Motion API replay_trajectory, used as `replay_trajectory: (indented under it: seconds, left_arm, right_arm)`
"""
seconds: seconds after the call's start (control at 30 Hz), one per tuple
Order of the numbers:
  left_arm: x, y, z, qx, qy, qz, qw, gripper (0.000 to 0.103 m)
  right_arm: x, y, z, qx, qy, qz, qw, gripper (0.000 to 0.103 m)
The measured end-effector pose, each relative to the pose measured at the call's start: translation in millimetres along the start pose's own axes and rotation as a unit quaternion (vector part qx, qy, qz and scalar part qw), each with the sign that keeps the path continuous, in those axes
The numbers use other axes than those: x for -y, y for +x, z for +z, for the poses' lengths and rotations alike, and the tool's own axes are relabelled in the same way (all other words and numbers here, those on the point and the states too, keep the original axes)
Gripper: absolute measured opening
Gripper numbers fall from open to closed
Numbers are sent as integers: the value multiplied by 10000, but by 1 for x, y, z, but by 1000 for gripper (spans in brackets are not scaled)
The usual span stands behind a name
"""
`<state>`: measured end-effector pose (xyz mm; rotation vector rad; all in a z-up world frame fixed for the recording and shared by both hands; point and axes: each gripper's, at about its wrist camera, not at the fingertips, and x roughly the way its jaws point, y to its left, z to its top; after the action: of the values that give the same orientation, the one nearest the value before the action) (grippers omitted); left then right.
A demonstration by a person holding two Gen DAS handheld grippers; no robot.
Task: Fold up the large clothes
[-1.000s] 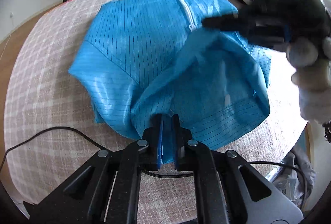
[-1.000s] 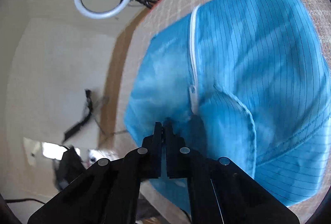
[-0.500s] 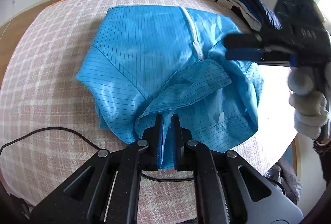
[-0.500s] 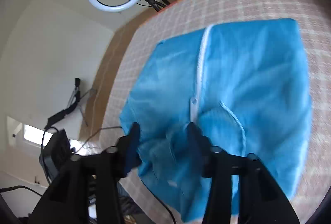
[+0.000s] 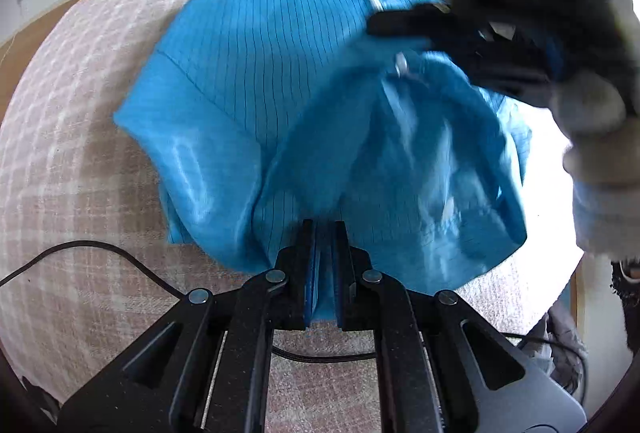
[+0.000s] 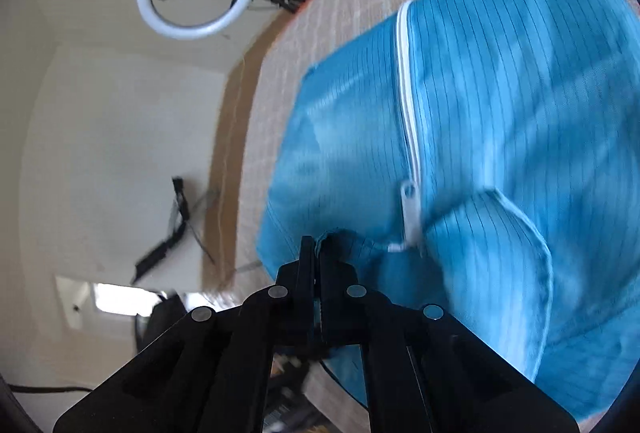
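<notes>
Blue garment (image 5: 256,81) lies on the checked table (image 5: 80,169), zipper (image 6: 406,89) running away toward frame top. Left claw (image 5: 323,229) clenched on near hem, bottom centre. Right claw (image 6: 317,253), having just closed, pinches a fabric edge beside the zipper pull (image 6: 409,205).

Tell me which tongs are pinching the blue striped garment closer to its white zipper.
The right tongs, gripping a fold of the blue striped garment beside the white zipper pull; the left tongs hold an edge farther off.

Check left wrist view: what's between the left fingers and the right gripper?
Only a lifted fold of the blue garment, spanning from left gripper to right gripper.
</notes>
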<state>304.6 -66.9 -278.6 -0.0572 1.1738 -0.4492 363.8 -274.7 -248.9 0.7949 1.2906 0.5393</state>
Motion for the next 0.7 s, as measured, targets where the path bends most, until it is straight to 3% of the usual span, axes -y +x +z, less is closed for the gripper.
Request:
replay_trajectory:
  seconds: [0.1, 0.23, 0.33, 0.37, 0.43, 0.5, 0.6, 0.7]
  left_arm:
    - [2, 3, 1, -109, 26, -17, 9999, 6]
    - [2, -6, 8, -25, 34, -165, 9999, 6]
    - [6, -16, 22, 216, 77, -235, 9995, 6]
    - [7, -18, 26, 260, 68, -249, 9993, 6]
    - [5, -18, 43, 322, -27, -346, 9989, 6]
    - [5, -18, 58, 467, -73, -346, 9983, 6]
    - [3, -12, 78, 626, -72, -362, 9974, 6]
    - [-5, 9, 93, 517, -77, -285, 9982, 6]
  right_arm:
    - [8, 18, 8, -4, 149, -237, 9996, 3]
    - [26, 23, 13, -100, 684, 39, 9976, 9]
    - [19, -9, 11, 299, 425, 218, 9984, 40]
    - [16, -23, 10, 480, 328, 264, 9980, 46]
    - [8, -47, 4, 696, 89, 236, 9973, 46]
    - [-1, -65, -11, 838, -292, -41, 9960, 46]
    - [-4, -80, -41, 912, -857, -854, 9885, 43]
    - [14, -79, -69, 801, -1172, -1536, 9779, 43]
